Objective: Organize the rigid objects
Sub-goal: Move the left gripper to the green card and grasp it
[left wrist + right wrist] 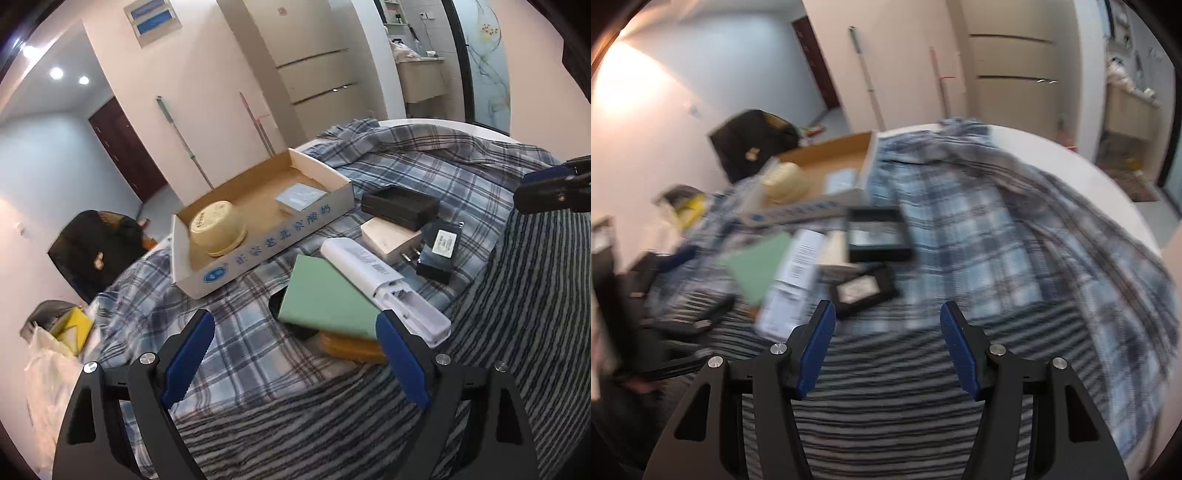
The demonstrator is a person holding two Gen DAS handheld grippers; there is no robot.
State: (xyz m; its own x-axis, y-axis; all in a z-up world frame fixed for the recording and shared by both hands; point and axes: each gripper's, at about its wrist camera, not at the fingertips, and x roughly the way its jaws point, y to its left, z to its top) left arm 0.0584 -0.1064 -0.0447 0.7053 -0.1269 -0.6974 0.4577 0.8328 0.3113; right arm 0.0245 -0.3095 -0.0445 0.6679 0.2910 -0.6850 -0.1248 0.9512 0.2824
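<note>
Left gripper [295, 332], jaws spread and empty, nears the green box [325, 299] atop the pile beside the cardboard tray [258, 251]; right gripper [888, 326] empty; straddle box edges squarely before closing

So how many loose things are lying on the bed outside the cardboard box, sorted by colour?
Black: 3, a case, a power adapter, a dark thing under the green one
White or cream: 2, long case, flat box
Green: 1, flat box
Orange: 1, flat thing
Total: 7
</note>
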